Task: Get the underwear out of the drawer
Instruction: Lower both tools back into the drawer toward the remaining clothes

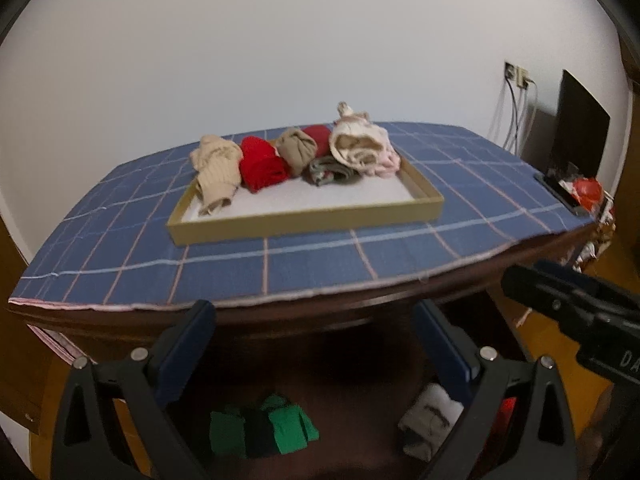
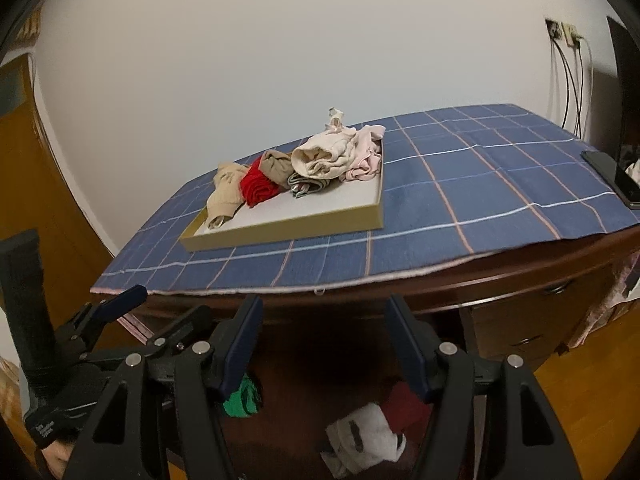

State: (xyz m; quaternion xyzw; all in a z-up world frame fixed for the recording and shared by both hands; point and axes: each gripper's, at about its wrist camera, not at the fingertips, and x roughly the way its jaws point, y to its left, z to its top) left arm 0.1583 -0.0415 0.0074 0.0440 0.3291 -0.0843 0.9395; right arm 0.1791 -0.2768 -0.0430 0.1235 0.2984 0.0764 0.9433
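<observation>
Two grippers, left gripper (image 1: 314, 344) and right gripper (image 2: 324, 336), stand open and empty before a blue checked cloth (image 1: 320, 248) under a white wall (image 1: 280, 40); only the right view shows a phone (image 2: 612, 178).

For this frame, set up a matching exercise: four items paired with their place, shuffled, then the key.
Items:
1. green cloth
2. red roll
3. phone
4. pale pink bundle

Places:
A. on the blue checked cloth, outside the tray
B. down in the dark drawer, below the fingers
C. in the tray, between two beige pieces
D. at the tray's far right corner

Pairs: 1-B, 2-C, 3-A, 4-D
</observation>
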